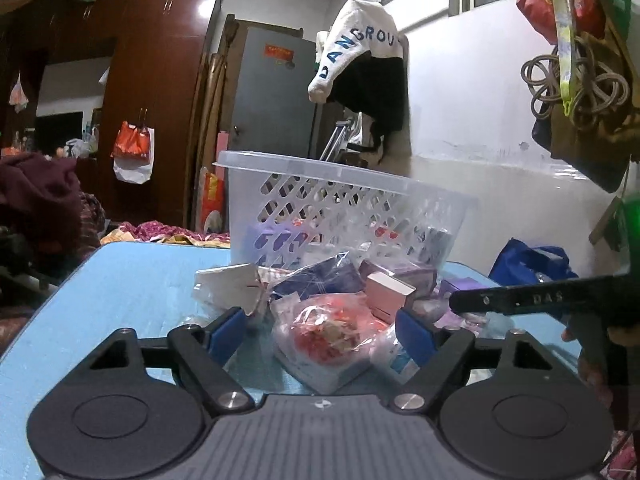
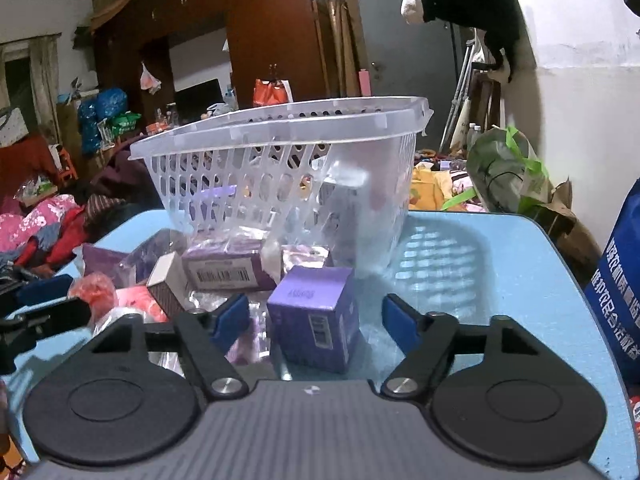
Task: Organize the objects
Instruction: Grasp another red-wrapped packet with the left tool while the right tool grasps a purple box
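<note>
A clear perforated basket is seen standing on the blue table, at its far side. Through its walls a purple box and other packages are made out inside, too blurred by the plastic to be told apart.

In front of the basket a heap of small goods is spread on the table: a long purple box with a barcode, a small pink-and-white box, a white packet and a dark blue wrapped packet.

The left gripper is held spread wide, its blue pads on either side of a clear bag of red contents; the bag is not pinched, and contact cannot be told.

The right gripper is likewise spread wide around an upright purple cube box, which stands on the table near the basket's front. The pads are apart from the box's sides.
</note>
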Demonstrator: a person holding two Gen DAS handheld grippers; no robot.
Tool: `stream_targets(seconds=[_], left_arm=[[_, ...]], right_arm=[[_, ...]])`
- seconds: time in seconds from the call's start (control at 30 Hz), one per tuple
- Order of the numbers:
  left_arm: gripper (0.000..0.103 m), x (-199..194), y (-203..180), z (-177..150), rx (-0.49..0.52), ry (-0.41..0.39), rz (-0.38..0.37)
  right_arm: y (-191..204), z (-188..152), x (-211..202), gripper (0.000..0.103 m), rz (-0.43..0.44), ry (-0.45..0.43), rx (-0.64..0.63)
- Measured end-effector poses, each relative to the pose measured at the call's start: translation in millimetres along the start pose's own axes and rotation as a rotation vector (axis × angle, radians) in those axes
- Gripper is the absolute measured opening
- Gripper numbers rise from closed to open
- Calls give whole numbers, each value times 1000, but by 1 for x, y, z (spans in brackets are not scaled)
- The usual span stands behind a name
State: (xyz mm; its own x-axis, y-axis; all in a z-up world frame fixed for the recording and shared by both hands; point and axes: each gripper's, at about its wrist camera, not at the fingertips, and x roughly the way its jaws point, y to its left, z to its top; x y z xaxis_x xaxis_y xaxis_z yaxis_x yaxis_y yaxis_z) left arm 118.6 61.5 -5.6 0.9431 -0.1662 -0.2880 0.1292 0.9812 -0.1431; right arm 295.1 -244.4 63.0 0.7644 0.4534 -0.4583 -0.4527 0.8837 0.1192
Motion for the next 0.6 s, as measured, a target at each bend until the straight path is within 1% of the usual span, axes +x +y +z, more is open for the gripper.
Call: stream_targets(seconds=[0.13, 0.17, 0.2, 0.23, 0.27, 0.3, 0.33, 0.37, 0.5, 0.6], left_arm=[[84, 1, -4, -2, -6, 2, 6], [83, 3, -5, -1, -6, 11, 10], [82, 4, -6, -2, -5, 18, 14], [78, 5, -7, -2, -6, 25, 18], [70, 7, -8, -2, -6, 32, 21], [65, 8, -8, -3, -7, 38, 22], [55, 9, -8, -3, -12, 42, 23], [52, 9, -8, -4, -21, 46, 23], [49, 6, -6, -6, -36, 28, 23], [48, 2, -6, -8, -34, -6, 15]], right_arm=[[1, -1, 4, 66, -11, 8, 4], [2, 0, 3, 62, -13, 4, 1], [2, 0, 3, 51, -14, 6, -2], [2, 0, 2, 49, -18, 1, -3], [2, 0, 2, 49, -26, -2, -5], [2, -1, 0, 49, -26, -8, -15], [3, -1, -1, 48, -24, -12, -17], [3, -2, -3, 48, -23, -21, -18], [3, -5, -10, 48, -26, -47, -27], [1, -10, -15, 48, -6, -70, -24]])
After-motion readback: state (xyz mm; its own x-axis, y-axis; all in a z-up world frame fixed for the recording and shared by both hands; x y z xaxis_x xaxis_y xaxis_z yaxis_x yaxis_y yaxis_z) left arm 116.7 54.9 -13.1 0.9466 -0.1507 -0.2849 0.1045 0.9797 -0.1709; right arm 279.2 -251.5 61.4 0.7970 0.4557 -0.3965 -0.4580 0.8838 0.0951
